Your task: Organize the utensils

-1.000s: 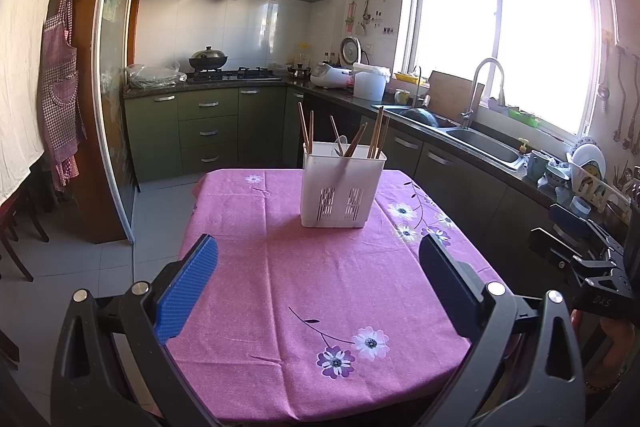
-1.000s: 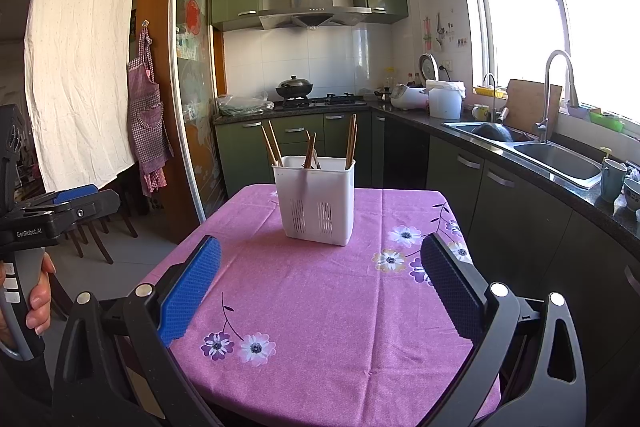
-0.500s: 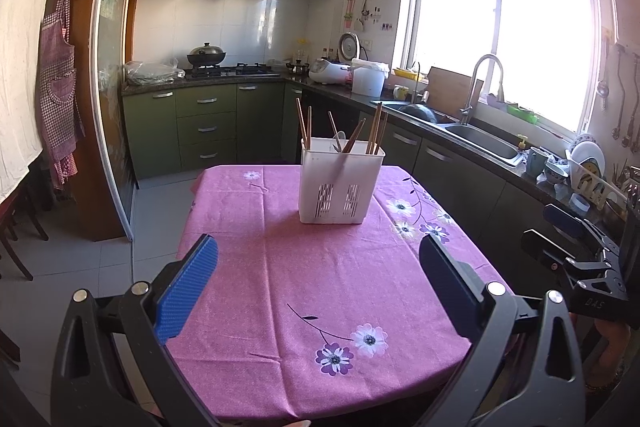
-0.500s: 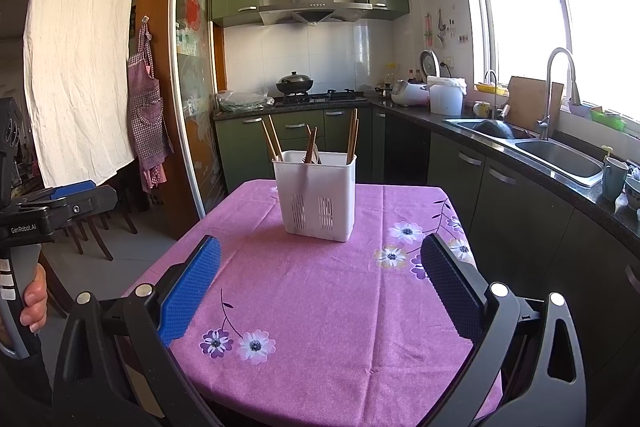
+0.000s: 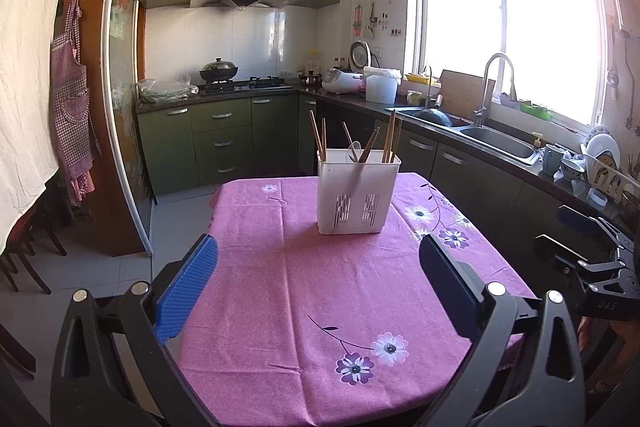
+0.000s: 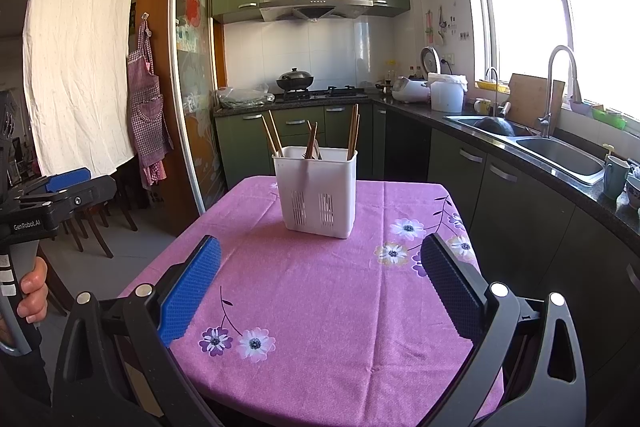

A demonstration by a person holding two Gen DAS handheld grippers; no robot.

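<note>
A white slotted utensil holder stands upright near the far end of the table with the pink flowered cloth; it also shows in the right wrist view. Several wooden chopsticks and a pale spoon stand in it. My left gripper is open and empty, held back over the table's near end. My right gripper is open and empty, also over the near end. Each gripper shows at the edge of the other's view: the right one, the left one.
Green kitchen cabinets and a dark counter with a sink run along the right, close to the table's right edge. A stove with a wok is at the back. A sliding door and dark chairs stand to the left.
Both grippers have drawn back and risen slightly, so the holder looks a little farther and more of the ceiling shows. Both stay open; nothing on the table has moved.
</note>
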